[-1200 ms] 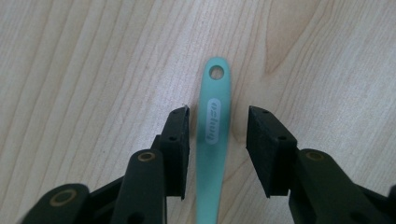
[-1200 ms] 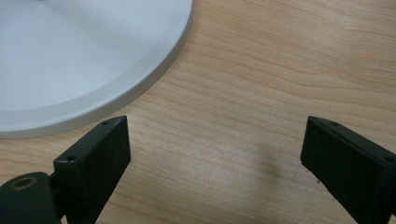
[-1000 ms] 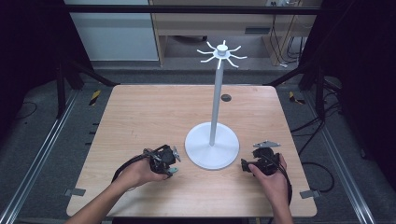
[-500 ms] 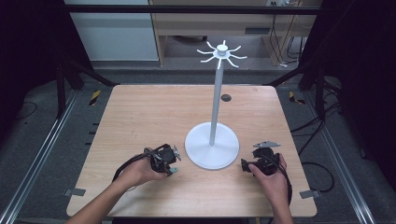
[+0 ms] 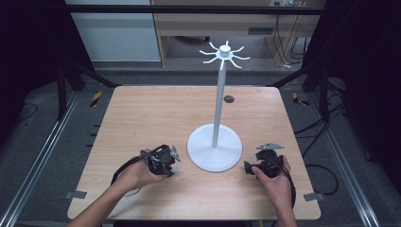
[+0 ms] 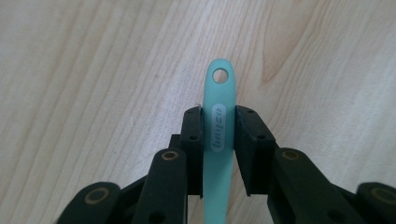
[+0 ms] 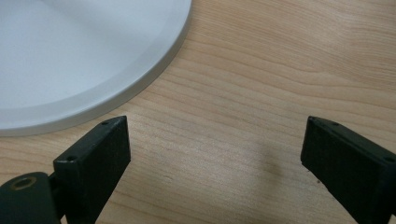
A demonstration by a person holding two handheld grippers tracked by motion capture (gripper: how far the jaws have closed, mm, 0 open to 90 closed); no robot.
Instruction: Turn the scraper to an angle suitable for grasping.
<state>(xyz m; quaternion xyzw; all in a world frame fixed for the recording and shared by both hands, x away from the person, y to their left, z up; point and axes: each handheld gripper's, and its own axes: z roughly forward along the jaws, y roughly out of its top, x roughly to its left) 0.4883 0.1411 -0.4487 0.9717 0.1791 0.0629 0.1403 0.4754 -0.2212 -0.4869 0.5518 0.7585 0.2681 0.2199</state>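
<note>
Nearest the person, the two forearms come in over the front edge of the wooden bench [image 5: 142, 118]. The left hand-held gripper [image 5: 165, 161] sits low over the bench, just left of the stand's base. Seen from the left gripper view, this left hand-held gripper [image 6: 218, 128] has its two black jaws drawn in against the sides of a mint-green handle [image 6: 218, 126]; the jaws have just been closing, and the pads now press on the handle from both sides. The handle runs straight out between them, flat and slim, with a pale oval label on its face and a round hanging hole near its rounded tip, which juts past the jaw tips over the bare wood. In the high view a small bit of the same green shows at the gripper's front, close to the bench top. What tool the handle belongs to cannot be told.

The right hand-held gripper [image 5: 257, 165] rests at the other side of the base, just beside its rim. In the right gripper view the right hand-held gripper [image 7: 215, 154] stands spread wide, with only wood grain between the jaws and the base's edge curving past at upper left.

Between the two hands stands the white hanging stand [image 5: 215, 151]: a round flat base, a thin upright pole, and a crown of short curved hooks at the top. Beyond it, a small dark round spot [image 5: 229, 99] lies in the bench near the far edge.
</note>
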